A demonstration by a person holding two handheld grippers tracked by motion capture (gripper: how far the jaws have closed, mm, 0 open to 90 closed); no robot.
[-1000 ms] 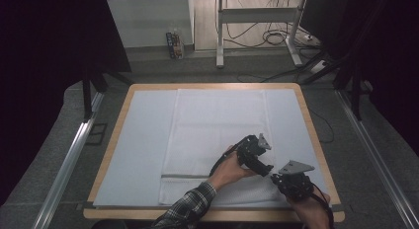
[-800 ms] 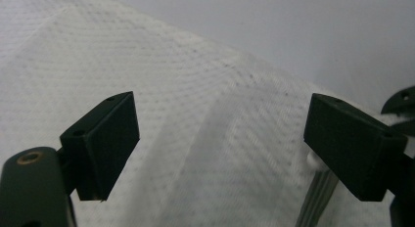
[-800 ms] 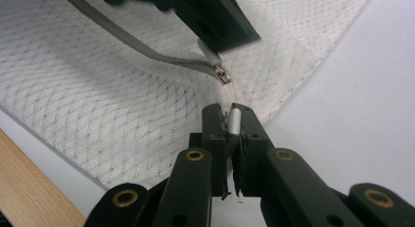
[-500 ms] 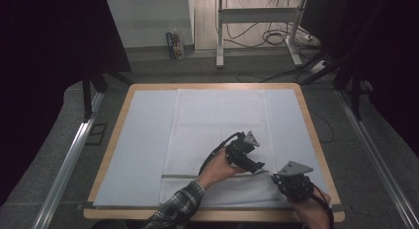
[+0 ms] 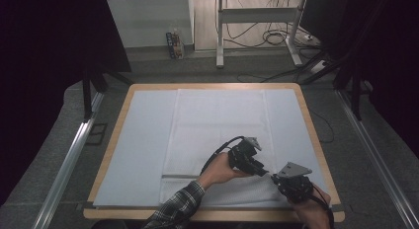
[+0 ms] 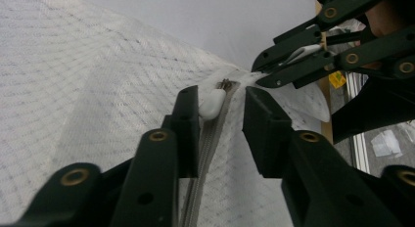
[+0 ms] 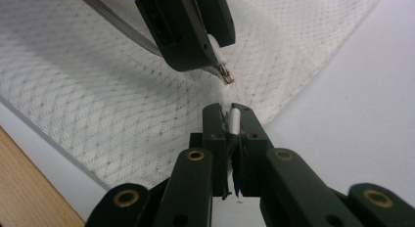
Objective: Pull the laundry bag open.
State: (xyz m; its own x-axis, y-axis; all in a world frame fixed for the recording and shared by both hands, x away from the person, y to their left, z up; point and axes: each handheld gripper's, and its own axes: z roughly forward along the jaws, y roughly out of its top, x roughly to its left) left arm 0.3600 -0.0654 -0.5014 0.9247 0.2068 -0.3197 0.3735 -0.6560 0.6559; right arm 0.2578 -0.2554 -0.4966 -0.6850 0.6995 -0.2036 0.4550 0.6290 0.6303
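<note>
1. Your left hand-held gripper (image 6: 220,114) has just been closing in. Its jaws sit either side of the white pull (image 6: 211,103) at the end of the zip (image 6: 208,153); one pad touches it, the other is clear, so it's released for now.
2. Your right hand-held gripper (image 7: 228,120) is clenched on the cover (image 5: 217,135), pinching the fabric edge just past the zip's end.
3. The cover lies flat on the pale sheet (image 5: 133,150) over the desk (image 5: 309,125), zip running along its near side.
4. Both grippers are nearly tip to tip at the cover's near right corner.
</note>
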